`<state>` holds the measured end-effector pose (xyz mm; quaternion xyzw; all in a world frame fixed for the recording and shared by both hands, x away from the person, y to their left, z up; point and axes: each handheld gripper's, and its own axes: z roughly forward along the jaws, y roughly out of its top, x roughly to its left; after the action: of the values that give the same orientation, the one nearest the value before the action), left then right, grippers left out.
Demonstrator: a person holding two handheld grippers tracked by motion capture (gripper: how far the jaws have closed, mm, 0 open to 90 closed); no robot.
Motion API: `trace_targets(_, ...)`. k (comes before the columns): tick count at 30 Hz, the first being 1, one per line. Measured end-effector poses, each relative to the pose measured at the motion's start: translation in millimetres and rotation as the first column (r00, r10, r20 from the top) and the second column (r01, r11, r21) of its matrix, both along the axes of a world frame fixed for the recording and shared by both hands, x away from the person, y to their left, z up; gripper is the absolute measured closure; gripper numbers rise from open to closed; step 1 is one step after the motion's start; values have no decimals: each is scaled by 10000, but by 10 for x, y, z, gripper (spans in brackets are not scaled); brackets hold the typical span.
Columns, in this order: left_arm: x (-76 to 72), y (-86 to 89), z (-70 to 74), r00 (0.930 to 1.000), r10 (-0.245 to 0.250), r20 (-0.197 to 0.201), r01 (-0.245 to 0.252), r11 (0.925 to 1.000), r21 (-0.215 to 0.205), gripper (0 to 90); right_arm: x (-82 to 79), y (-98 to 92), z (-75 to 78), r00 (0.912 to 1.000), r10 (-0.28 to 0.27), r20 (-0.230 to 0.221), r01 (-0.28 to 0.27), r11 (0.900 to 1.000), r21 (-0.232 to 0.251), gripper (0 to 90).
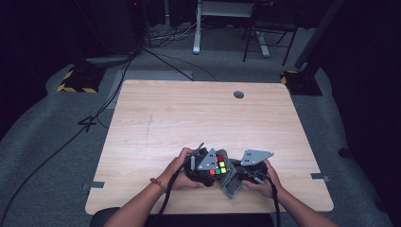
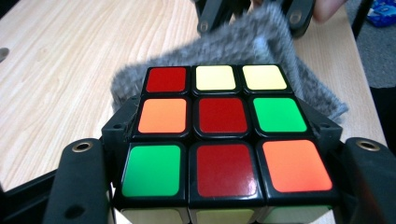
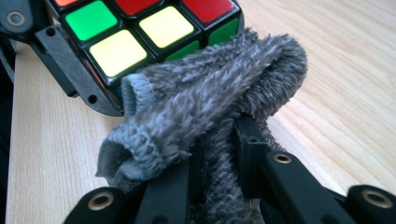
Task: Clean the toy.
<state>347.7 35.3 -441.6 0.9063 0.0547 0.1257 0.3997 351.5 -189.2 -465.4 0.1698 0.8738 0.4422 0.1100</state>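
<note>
At the lower centre of the high view, just left of middle, the left gripper [image 1: 201,165] has its jaws clamped on opposite sides of a puzzle cube [image 2: 223,140] held just above the worktop [image 1: 189,113]. The cube looks rigid, light and glossy, so flat side faces suit a grip best. To its right, the right gripper [image 1: 250,171] pinches a bunched grey cloth [image 3: 210,121]: soft, fluffy, limp, pressed against the cube's edge.

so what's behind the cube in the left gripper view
A grey fuzzy cloth bunches up right behind the cube, with the right claw gripping it farther back. Bare wooden table lies beyond; the cloth's lower part is hidden by the cube.
</note>
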Motion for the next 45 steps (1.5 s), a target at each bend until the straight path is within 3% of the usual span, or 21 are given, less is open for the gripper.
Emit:
trace_targets(6, 40, -42, -100, 9989, 470, -53, -466, 9970, 623, 328, -35, -29, 75, 9993, -115, 350, 110, 9999, 123, 779)
trace_targets(9, 40, -59, -110, 9986, 524, -92, -518, 9966, 634, 329, -39, -74, 141, 9984, -227, 510, 202, 9986, 479, 779)
trace_targets(14, 4, -34, -37, 9997, 247, -59, -247, 9997, -58, 331, -14, -64, 85, 9992, -229, 313, 217, 9991, 375, 779)
trace_targets(19, -10, 52, 89, 9999, -74, -106, 63, 9949, -1010, 331, 3, 37, -57, 10000, -12, 82, 16, 9984, -568, 778)
trace_targets(22, -7, 91, 134, 10000, -49, 37, 53, 9931, -1176, 331, -13, 76, -94, 9998, 188, -52, -191, 9973, -710, 777)
trace_targets(23, -4, 97, 131, 9999, -81, -90, 70, 9923, -1239, 331, -24, 83, -91, 9997, 224, -50, -227, 9974, -688, 777)
trace_targets(30, 28, 121, 92, 9999, -34, -147, 19, 9952, -974, 331, -46, -7, 27, 9997, 4, 247, 2, 9997, -237, 777)
trace_targets(35, 19, 75, 21, 9995, -125, -284, 108, 9981, -608, 330, -37, -83, 145, 9992, -81, 386, 56, 9979, 645, 776)
trace_targets(42, 14, 7, -59, 9995, -110, -311, 107, 9999, -98, 330, -45, -137, 245, 9977, -187, 652, 110, 9932, 1163, 776)
trace_targets(45, 11, 10, -32, 9993, -225, -305, 214, 9992, -337, 331, -45, -141, 258, 9974, -243, 682, 158, 9925, 1215, 776)
